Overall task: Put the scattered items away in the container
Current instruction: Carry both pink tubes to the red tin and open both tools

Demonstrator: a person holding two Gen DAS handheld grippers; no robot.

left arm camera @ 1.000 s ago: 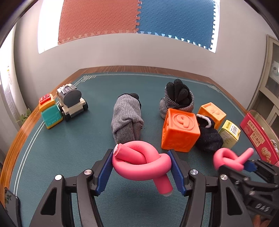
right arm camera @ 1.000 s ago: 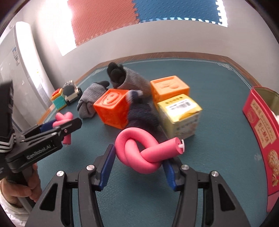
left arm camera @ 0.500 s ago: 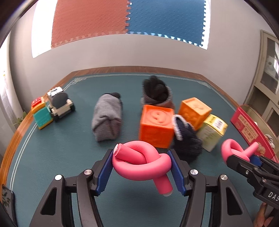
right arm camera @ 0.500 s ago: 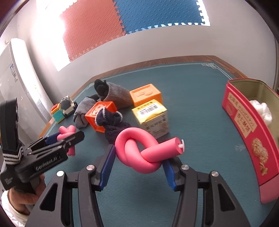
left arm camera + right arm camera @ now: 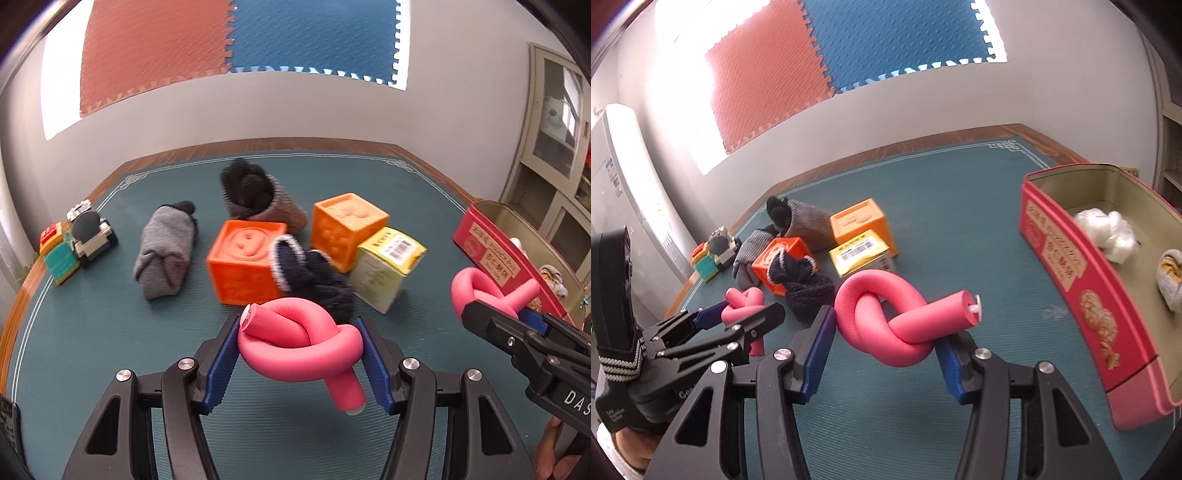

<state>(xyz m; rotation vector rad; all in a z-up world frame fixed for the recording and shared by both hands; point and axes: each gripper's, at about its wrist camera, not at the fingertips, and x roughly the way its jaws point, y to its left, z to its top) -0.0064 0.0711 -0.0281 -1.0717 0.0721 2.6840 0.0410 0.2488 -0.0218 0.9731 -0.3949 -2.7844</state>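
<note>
Two sets of tongs each grip a knotted pink foam tube above a teal-covered desk. The left tongs are closed on the left foam knot, blue pads pressed to both its sides, one free end hanging down. The right tongs clamp the right foam knot the same way, its free end pointing toward the red tin that stands open on the desk to the right.

Inside the tin lie a crumpled white bundle and a rolled grey-and-yellow item (what either is made of cannot be told); the rest of its pale floor shows bare. Both foam knots are outside the tin, held up off the desk, the right one nearer its wall.

Scattered on the desk beyond the tongs sit a large orange cube, a smaller orange cube, a yellow carton with a barcode on top, a dark navy sock leaning against the large cube, a grey rolled sock, a grey-brown sock with a black cuff, and, well apart at the left edge, a toy truck beside a small teal-and-orange block
</note>
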